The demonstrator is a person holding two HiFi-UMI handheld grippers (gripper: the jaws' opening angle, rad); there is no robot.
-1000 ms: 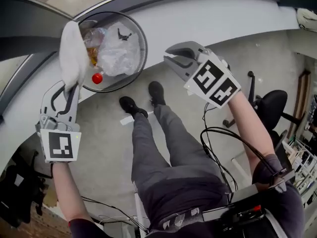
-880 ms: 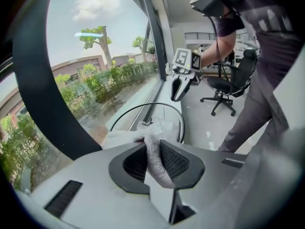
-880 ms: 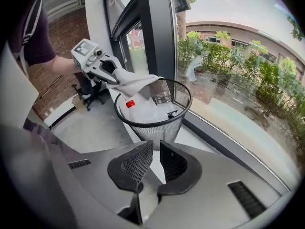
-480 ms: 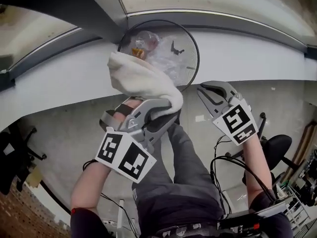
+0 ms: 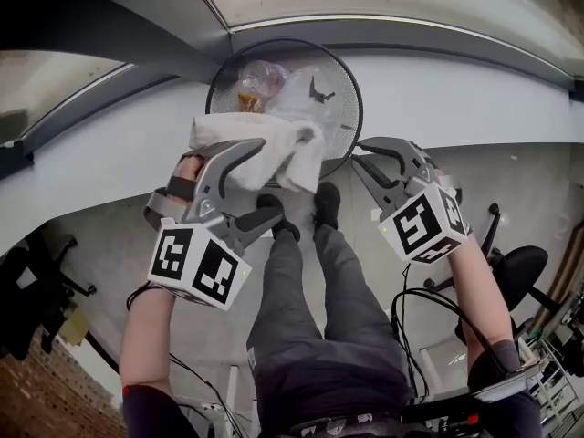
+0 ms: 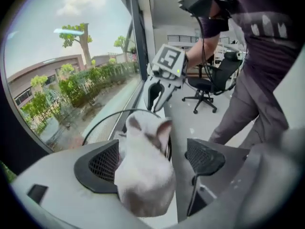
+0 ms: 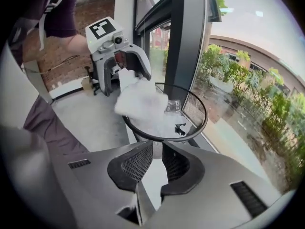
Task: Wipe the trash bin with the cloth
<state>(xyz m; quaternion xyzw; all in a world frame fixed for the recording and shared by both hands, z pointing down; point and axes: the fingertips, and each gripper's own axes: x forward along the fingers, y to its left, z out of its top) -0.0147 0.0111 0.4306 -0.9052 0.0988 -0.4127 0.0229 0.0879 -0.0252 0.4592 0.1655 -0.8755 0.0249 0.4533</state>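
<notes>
A black wire-mesh trash bin point(image 5: 351, 108) with clear bags and scraps inside stands against the window wall. The white cloth point(image 5: 265, 149) lies bunched on the bin's near rim. My left gripper point(image 5: 269, 179) is at that rim; its jaws have just been opening and now stand wide. In the left gripper view the cloth point(image 6: 143, 175) sits between the pads, leaning on the left one, not squeezed. My right gripper point(image 5: 358, 153) hovers at the bin's right side, shut with nothing in it. The right gripper view shows the bin point(image 7: 200, 123), the cloth point(image 7: 140, 101) and the left gripper point(image 7: 128, 78).
The person's legs and black shoes point(image 5: 324, 199) stand on the grey floor just in front of the bin. A window frame post point(image 7: 188, 37) rises behind it. A black office chair point(image 5: 516, 276) and cables point(image 5: 420, 299) lie at the right.
The left gripper came from the bin's left side to its near rim carrying the cloth, then spread its jaws; the cloth now rests on the rim. The right gripper drew closer to the bin.
</notes>
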